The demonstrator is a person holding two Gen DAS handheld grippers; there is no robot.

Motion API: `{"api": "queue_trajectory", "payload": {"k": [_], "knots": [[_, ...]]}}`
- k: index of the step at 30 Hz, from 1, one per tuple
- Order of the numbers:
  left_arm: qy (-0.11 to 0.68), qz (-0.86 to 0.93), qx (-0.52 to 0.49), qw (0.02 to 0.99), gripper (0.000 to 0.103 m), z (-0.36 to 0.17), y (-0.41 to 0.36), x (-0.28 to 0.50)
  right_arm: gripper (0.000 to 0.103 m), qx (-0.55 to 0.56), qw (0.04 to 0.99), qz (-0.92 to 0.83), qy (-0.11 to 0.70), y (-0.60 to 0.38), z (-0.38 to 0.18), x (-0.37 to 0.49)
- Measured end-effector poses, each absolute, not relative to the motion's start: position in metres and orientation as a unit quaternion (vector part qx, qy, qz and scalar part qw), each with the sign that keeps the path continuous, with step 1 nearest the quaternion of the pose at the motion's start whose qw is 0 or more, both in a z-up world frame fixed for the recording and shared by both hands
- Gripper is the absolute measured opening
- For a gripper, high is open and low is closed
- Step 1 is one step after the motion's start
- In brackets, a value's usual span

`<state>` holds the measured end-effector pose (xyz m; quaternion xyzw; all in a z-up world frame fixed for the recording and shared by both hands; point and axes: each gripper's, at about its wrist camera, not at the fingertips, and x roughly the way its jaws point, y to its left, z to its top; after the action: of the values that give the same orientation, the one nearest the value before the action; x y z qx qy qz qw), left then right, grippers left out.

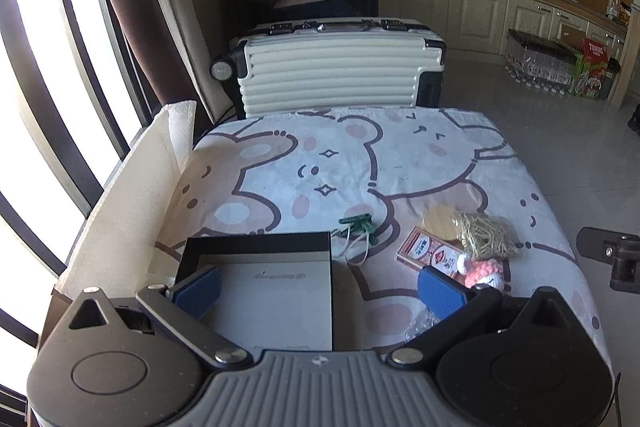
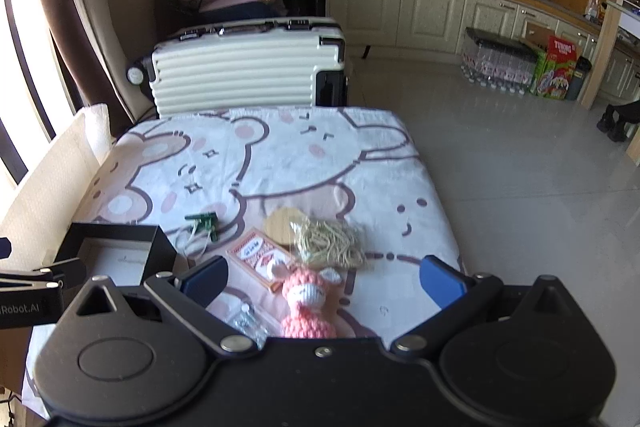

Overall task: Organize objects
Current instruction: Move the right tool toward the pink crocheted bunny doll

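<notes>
An open black box [image 1: 260, 267] with a pale lining sits on the bear-print cloth [image 1: 320, 163]; it also shows in the right wrist view [image 2: 116, 251]. My left gripper [image 1: 320, 289] is open, hovering over the box's right edge. Beside it lie a green clip with cord [image 1: 358, 225], a red card pack [image 1: 430, 253], a round wooden lid [image 1: 440, 221], a twine bundle [image 1: 486, 235] and a pink crochet doll [image 1: 484, 273]. My right gripper [image 2: 324, 281] is open above the doll [image 2: 310, 303], with the card pack [image 2: 260, 257], twine [image 2: 328, 241], lid [image 2: 282, 221] and clip [image 2: 204, 223] ahead.
A crinkled clear plastic bag [image 2: 248, 323] lies near the front edge. A white foam board [image 1: 132, 195] stands along the table's left side. A cream suitcase [image 1: 332, 71] stands behind the table. Tiled floor [image 2: 520, 167] lies to the right.
</notes>
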<state>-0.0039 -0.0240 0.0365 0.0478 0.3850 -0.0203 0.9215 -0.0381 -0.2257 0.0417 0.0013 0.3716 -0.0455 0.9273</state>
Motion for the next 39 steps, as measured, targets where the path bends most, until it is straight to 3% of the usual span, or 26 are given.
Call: {"api": "queue_trajectory", "payload": {"k": [17,39], "knots": [[0.33,-0.036,0.049,0.942,0.103,0.078,-0.055,0.043,0.103,0.045,0.933,-0.057,0.353,-0.246,0.067,0.028],[0.429,-0.071,0.054,0.899,0.103,-0.032,-0.081,0.08,0.103,0.108,0.89,-0.074,0.437,-0.279,-0.047,0.076]]}}
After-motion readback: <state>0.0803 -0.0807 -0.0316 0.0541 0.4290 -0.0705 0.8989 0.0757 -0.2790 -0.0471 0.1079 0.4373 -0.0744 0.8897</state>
